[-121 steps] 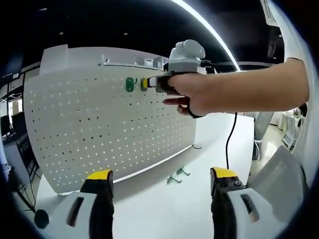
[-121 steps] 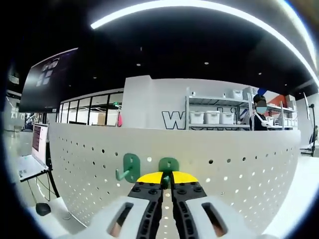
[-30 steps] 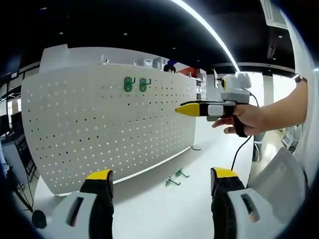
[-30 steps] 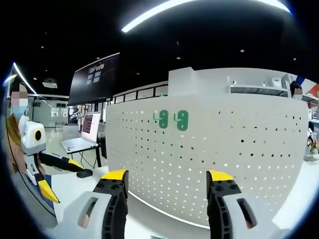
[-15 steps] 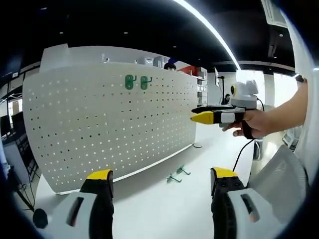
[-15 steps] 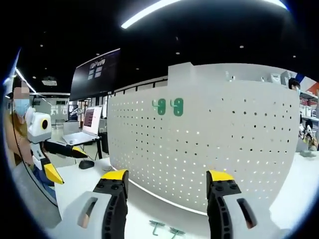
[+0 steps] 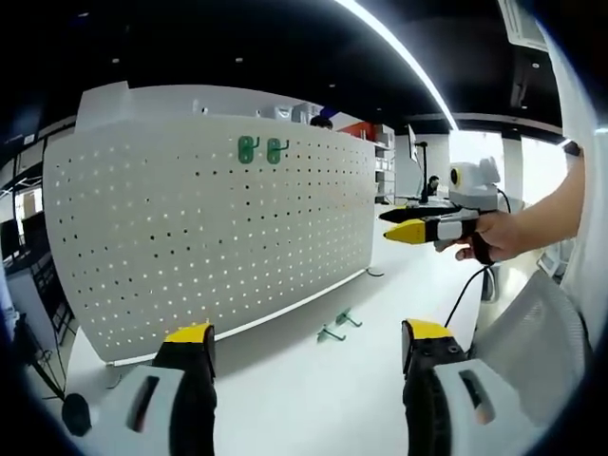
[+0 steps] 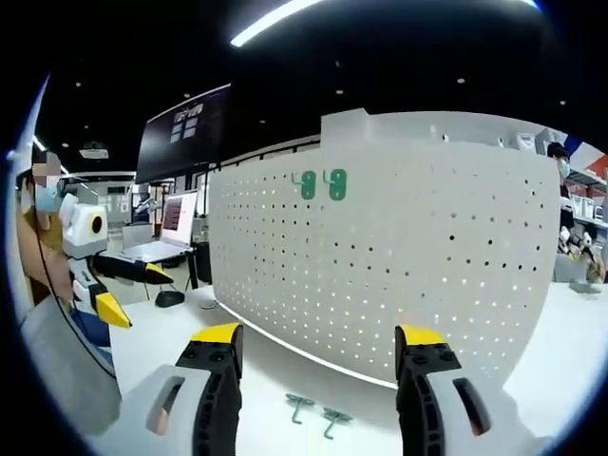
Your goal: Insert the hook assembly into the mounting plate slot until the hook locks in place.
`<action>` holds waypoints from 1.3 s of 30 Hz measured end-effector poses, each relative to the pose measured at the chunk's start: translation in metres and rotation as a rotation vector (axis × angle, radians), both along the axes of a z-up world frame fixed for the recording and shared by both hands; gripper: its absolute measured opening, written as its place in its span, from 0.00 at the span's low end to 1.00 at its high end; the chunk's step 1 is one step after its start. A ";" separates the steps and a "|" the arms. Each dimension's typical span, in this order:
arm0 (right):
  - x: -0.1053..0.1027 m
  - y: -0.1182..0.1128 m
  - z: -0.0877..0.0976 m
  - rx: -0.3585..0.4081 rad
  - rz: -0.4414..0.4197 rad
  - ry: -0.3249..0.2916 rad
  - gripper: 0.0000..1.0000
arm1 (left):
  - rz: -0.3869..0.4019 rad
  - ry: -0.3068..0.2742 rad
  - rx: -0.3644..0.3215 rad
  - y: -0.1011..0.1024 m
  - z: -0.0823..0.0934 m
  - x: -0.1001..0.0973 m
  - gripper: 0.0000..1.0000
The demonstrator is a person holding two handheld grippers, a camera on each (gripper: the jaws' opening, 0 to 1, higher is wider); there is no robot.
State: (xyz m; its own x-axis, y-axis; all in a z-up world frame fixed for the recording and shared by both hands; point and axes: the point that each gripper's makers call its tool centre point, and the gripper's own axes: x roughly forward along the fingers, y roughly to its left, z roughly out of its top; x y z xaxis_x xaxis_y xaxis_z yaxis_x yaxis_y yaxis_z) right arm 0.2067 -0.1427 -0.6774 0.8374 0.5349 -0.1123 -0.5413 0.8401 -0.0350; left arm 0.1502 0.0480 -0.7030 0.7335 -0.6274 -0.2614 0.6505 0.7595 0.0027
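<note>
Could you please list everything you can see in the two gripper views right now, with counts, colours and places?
pegboard: one, white, perforated, standing upright on the table.
mounted hooks: two, green, side by side near the pegboard's top edge.
loose hooks: two, green, lying on the table in front of the pegboard's base.
table: one, white, under everything.
laptop: one, open, on a surface beyond the pegboard's end in the right gripper view.
mouse: one, dark, near the laptop.
cable: one, black, hanging below the right gripper.
left gripper: yellow-tipped jaws apart, holding nothing.
right gripper: yellow-tipped jaws apart, holding nothing.
hand: one, gripping the right gripper's handle.
</note>
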 end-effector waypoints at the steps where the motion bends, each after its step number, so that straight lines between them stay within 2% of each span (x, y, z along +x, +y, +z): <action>1: -0.002 -0.002 -0.003 0.000 0.000 0.007 0.63 | 0.000 0.000 0.001 0.000 -0.001 0.000 0.83; 22: -0.030 -0.018 -0.035 -0.026 -0.007 0.093 0.64 | 0.010 0.034 0.007 0.010 -0.017 -0.003 0.83; 39: -0.053 -0.033 -0.062 -0.063 -0.006 0.167 0.64 | -0.013 0.066 0.074 0.022 -0.033 -0.013 0.82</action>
State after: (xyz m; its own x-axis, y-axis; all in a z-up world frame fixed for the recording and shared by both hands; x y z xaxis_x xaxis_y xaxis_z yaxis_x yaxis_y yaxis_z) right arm 0.1536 -0.1760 -0.7390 0.8076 0.5172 -0.2834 -0.5387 0.8425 0.0025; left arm 0.1370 0.0699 -0.7359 0.7055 -0.6135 -0.3547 0.6606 0.7506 0.0157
